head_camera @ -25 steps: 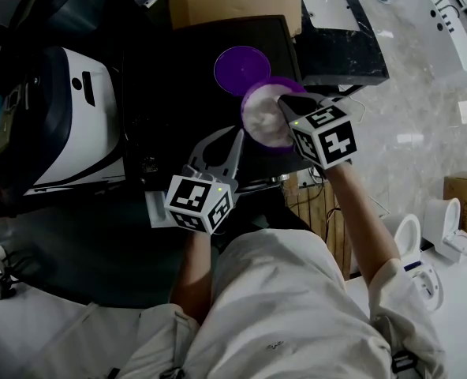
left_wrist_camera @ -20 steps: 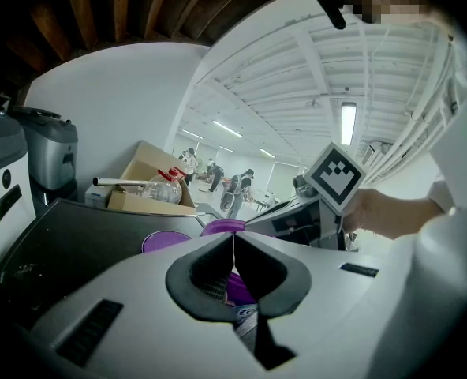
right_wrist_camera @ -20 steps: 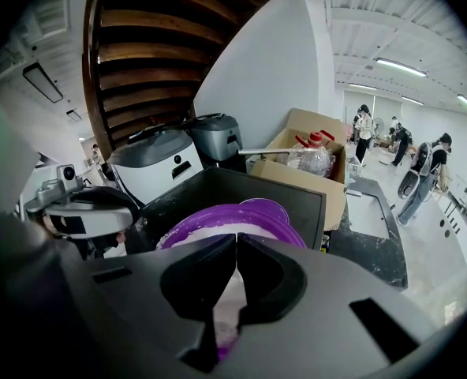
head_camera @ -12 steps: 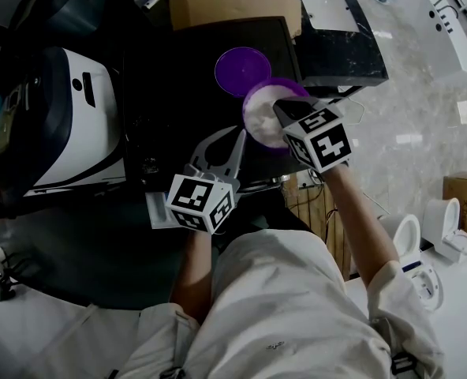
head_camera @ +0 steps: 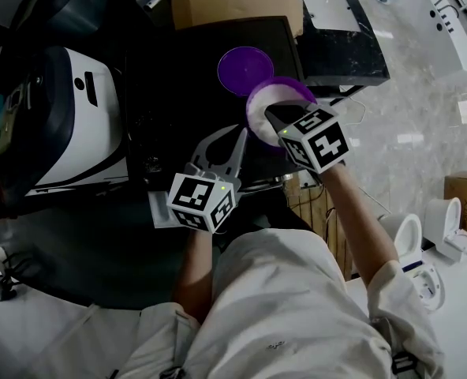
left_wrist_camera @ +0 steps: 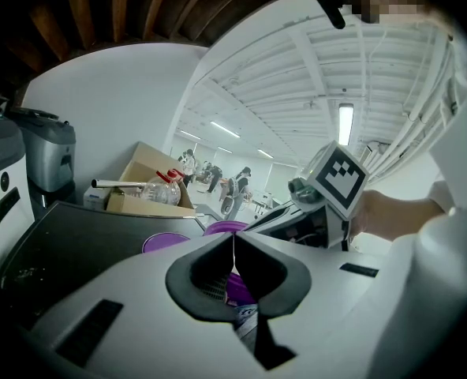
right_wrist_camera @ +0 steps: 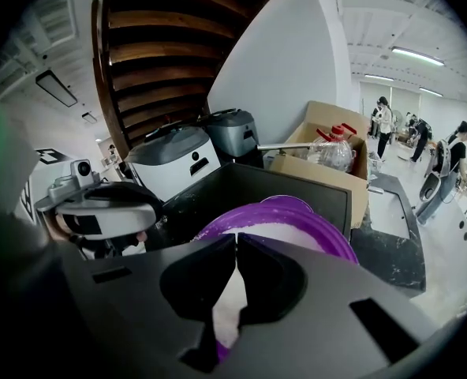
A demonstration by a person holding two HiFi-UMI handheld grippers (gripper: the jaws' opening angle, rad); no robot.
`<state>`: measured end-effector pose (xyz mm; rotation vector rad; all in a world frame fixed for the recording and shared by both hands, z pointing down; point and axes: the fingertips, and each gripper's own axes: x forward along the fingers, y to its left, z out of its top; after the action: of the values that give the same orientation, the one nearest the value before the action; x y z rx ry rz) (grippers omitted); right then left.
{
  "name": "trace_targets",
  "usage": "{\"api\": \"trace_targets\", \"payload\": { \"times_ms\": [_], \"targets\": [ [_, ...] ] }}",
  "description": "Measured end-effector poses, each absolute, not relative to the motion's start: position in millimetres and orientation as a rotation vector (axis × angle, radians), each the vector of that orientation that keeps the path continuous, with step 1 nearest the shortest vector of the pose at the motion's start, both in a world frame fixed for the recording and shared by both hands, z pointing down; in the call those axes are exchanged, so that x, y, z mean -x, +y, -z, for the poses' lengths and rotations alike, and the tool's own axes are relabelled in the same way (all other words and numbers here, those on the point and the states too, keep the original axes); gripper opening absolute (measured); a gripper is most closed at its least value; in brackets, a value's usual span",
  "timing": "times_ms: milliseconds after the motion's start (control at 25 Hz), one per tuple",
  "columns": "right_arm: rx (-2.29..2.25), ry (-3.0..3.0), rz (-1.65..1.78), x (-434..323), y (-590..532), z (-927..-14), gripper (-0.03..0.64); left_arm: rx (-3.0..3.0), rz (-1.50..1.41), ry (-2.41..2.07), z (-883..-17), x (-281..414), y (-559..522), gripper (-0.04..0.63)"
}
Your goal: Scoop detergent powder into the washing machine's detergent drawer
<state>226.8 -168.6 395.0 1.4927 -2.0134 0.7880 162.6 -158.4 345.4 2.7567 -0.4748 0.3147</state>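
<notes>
Detergent powder [head_camera: 262,107] lies white in an open purple tub [head_camera: 290,86] on the dark top of the washing machine [head_camera: 178,77], toward the machine's right side. The tub's flat purple lid [head_camera: 244,69] rests just beside it, farther from the person.

The right gripper [head_camera: 271,115] hangs over the tub with its tips above the powder. In the right gripper view its jaws are closed tip to tip, and only powder and tub rim show through the slot behind them. I can make out no scoop in their grasp.

The left gripper [head_camera: 235,139] hovers nearer the person, apart from the tub and pointing toward it. Its jaws are also pressed together. A purple scrap shows in the gap behind the tips, and I cannot tell whether it is held.

A pale boxy part [head_camera: 159,209] juts out just below the left gripper — possibly the drawer, though that is unclear.

The coming move likely turns on one thing: the powder lies straight under the right jaws — the nearer hand by far — and the tub is round, so no approach angle is favoured.
</notes>
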Motion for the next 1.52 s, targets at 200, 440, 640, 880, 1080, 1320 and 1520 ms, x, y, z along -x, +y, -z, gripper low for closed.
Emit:
{"api": "trace_targets", "payload": {
  "times_ms": [200, 440, 640, 880, 1080, 1320, 1520],
  "targets": [
    [-1.473, -2.036, -0.827, -224, -167, -395, 0.011, -2.757, -0.315, -0.475, -345, -159, -158, 0.02],
    [-1.453, -2.085, -0.893, -217, -167, -393, 0.011, -2.763, -0.31, -0.471, -343, -158, -159, 0.02],
    [-1.45, -2.135, -0.952, -212, -164, -388, 0.011, -2.766, -0.309, -0.469, -342, -157, -158, 0.02],
    [-1.446, -2.184, -1.005, -207, -159, -382, 0.011, -2.772, -0.308, -0.46, -341, -159, -156, 0.02],
    [-1.463, -2.216, -1.067, -204, -155, -377, 0.014, -2.774, -0.31, -0.451, -341, -159, -154, 0.02],
    [-1.501, -2.237, -1.155, -205, -150, -372, 0.014, -2.781, -0.308, -0.435, -338, -160, -152, 0.02],
    [-1.586, -2.254, -1.256, -212, -146, -371, 0.014, -2.79, -0.307, -0.422, -337, -160, -149, 0.02]
  ]
}}
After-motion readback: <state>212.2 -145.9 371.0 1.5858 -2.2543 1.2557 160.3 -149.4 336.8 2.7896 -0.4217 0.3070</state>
